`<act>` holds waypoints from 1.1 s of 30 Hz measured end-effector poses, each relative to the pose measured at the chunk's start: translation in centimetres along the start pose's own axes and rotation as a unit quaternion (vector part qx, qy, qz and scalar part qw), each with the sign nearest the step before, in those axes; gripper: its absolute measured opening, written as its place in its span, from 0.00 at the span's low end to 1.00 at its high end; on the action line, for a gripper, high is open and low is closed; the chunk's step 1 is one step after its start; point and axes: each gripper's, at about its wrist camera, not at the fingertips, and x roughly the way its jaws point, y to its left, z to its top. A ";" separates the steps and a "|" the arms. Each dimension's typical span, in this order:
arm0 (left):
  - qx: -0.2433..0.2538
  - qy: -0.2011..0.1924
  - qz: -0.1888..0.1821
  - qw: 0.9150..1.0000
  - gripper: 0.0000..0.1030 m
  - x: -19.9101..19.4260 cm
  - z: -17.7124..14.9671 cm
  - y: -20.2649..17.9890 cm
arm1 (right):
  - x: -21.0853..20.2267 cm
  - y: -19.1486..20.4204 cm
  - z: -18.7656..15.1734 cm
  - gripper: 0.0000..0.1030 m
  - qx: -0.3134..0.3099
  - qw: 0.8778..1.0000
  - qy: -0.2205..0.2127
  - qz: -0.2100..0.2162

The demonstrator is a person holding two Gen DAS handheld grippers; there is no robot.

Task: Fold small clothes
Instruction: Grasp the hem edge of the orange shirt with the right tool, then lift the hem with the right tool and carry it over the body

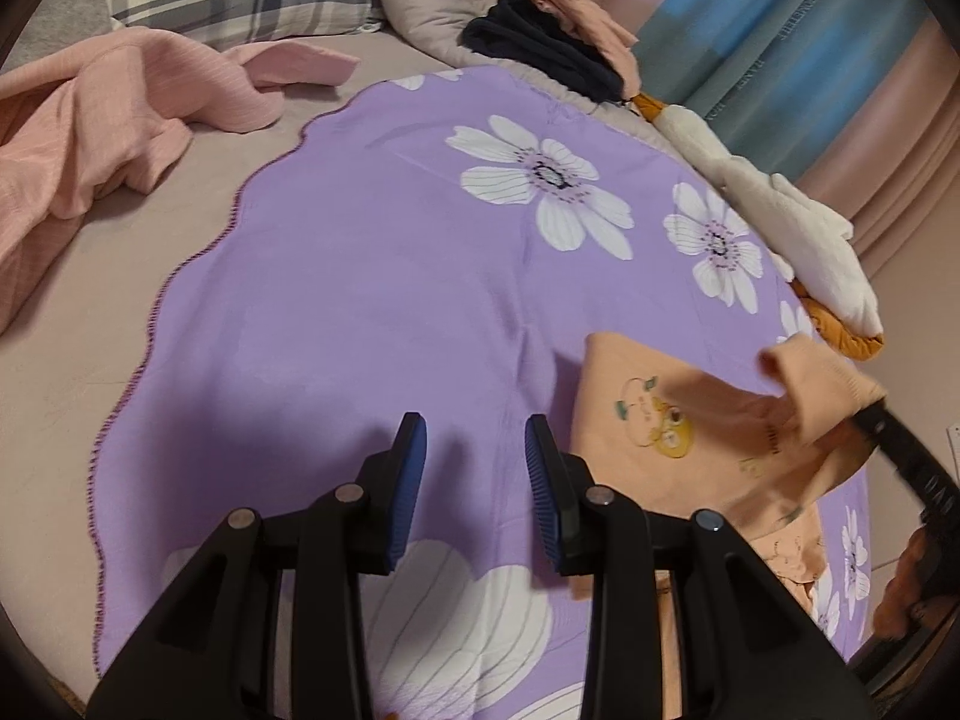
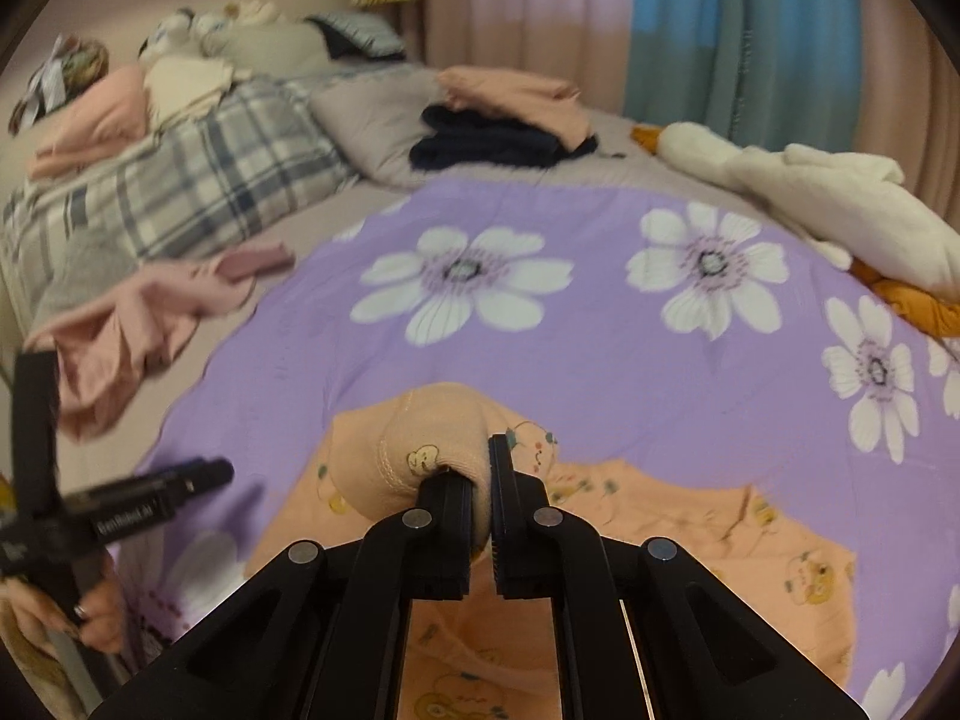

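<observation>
A small peach garment (image 2: 648, 516) with cartoon bear prints lies on the purple flowered sheet (image 2: 540, 360). My right gripper (image 2: 480, 468) is shut on a bunched fold of that garment and holds it lifted off the sheet. In the left wrist view the same peach garment (image 1: 666, 420) lies at the right, its raised edge pinched by the right gripper (image 1: 882, 414) coming in from the right edge. My left gripper (image 1: 475, 438) hovers over bare purple sheet (image 1: 360, 300) just left of the garment, its blue pads apart with nothing between them. It shows in the right wrist view too, the left gripper (image 2: 222, 471) low at the left, in a person's hand.
A crumpled pink garment (image 1: 90, 138) lies left of the sheet. Folded dark blue and peach clothes (image 1: 558, 42) sit at the far end. A white plush toy (image 1: 798, 228) lies along the right edge. A plaid pillow (image 2: 198, 180) and curtains (image 2: 738, 30) stand behind.
</observation>
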 end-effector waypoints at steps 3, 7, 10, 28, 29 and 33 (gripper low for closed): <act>0.002 0.011 -0.008 1.000 0.32 0.7 0.0 -0.4 | -1.2 -1.3 0.8 0.06 0.015 1.000 -0.019 -0.008; 0.013 0.013 -0.011 1.000 0.32 1.1 -0.2 -1.2 | -2.3 -2.8 1.2 0.06 0.035 0.999 -0.033 -0.012; 0.016 0.014 -0.020 1.000 0.32 1.3 -0.3 -1.5 | -3.3 -3.9 1.2 0.06 0.049 0.998 -0.047 -0.017; 0.034 0.007 -0.072 0.997 0.32 1.1 -1.0 -3.3 | -5.6 -8.0 1.1 0.06 0.097 0.992 -0.070 -0.037; 0.036 0.007 -0.074 0.997 0.32 1.1 -1.0 -3.4 | -5.5 -8.2 1.0 0.06 0.099 0.992 -0.069 -0.040; 0.043 0.008 -0.080 0.996 0.32 1.2 -1.1 -3.8 | -5.6 -8.9 0.6 0.06 0.110 0.991 -0.067 -0.044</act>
